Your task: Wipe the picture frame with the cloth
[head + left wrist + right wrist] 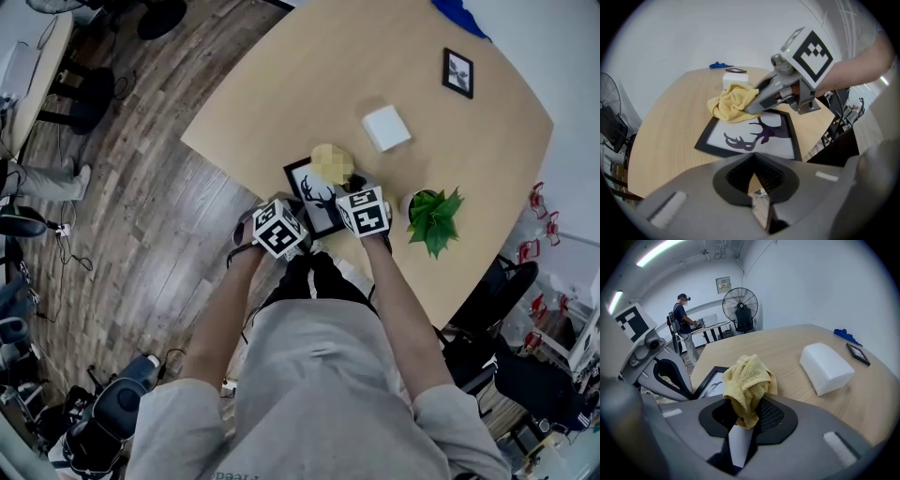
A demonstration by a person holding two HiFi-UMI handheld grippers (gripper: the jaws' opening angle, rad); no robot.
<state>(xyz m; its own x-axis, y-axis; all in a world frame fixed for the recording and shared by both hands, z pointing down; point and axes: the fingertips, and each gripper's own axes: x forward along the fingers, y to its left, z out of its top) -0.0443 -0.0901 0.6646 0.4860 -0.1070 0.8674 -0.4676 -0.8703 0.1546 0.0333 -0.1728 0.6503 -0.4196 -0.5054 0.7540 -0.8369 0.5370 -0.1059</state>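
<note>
A black picture frame (316,208) with a deer-antler print lies flat near the table's front edge, also visible in the left gripper view (754,136). My right gripper (741,419) is shut on a crumpled yellow cloth (749,380). The cloth (732,101) rests on the frame's far left part. In the left gripper view the right gripper (751,108) reaches in from the right. My left gripper (758,186) hovers at the frame's near edge. Its jaws look shut with nothing seen between them. The frame's near edge is hidden behind its body.
A white box (386,127) lies beyond the frame, a small black frame (457,72) farther back, a potted green plant (433,217) to the right. The table edge (234,169) runs just left of the frame. A person (684,315) and a fan (739,305) stand far off.
</note>
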